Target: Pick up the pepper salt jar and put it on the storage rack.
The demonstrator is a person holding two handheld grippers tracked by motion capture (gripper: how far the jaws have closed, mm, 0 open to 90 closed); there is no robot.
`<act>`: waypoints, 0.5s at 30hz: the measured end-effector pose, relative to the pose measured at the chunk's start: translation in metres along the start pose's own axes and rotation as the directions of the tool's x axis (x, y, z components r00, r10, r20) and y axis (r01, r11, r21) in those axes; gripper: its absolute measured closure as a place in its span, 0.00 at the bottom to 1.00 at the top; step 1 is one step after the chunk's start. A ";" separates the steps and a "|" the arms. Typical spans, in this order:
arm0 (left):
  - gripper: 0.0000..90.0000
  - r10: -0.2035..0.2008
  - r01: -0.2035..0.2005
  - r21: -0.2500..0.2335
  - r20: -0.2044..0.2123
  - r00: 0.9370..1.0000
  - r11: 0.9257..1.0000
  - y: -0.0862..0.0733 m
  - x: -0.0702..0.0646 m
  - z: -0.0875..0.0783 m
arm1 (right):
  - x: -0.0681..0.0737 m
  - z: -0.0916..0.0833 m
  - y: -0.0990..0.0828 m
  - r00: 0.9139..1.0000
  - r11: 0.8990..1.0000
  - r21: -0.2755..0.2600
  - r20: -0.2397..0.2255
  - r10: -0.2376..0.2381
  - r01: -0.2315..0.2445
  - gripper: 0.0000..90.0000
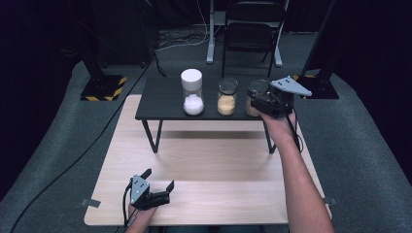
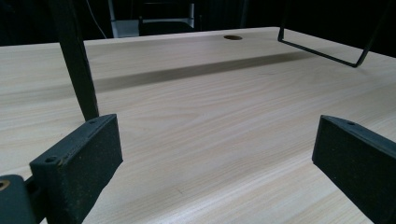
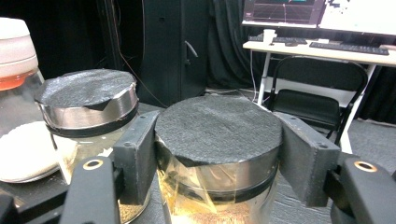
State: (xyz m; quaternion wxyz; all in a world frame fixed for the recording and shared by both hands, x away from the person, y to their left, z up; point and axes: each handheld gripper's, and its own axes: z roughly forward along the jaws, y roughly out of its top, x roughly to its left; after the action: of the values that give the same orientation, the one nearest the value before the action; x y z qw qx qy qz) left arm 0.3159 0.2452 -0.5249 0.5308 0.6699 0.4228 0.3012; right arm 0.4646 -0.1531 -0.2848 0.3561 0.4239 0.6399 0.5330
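The right tool gripped the rightmost jar just under its dark lid, both pads pressed against the sides, likely so it could be lifted or steadied. That jar stood at the right end of the small black shelf, beside two other jars. The left tool rested wide and empty on the near counter, out of the way.

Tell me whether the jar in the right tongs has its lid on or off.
On. The jar wears a dark-topped, metal-rimmed lid, and the right tongs clamp it from both sides at the lid's rim.
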 end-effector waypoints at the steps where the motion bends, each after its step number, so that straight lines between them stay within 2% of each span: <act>1: 0.01 0.000 0.000 0.000 0.000 1.000 1.000 0.000 0.000 0.000 | -0.001 0.000 0.000 1.000 1.000 0.004 0.000 0.010 -0.010 0.38; 15: 0.01 0.000 0.000 0.003 0.003 1.000 1.000 0.000 0.000 0.000 | -0.004 0.000 -0.002 0.999 0.999 0.001 -0.009 0.040 -0.040 0.38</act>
State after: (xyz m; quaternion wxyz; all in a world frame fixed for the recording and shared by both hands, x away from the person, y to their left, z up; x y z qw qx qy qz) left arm 0.3163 0.2456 -0.5249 0.5304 0.6710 0.4227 0.2997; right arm 0.4659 -0.1574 -0.2862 0.3424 0.4344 0.6329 0.5418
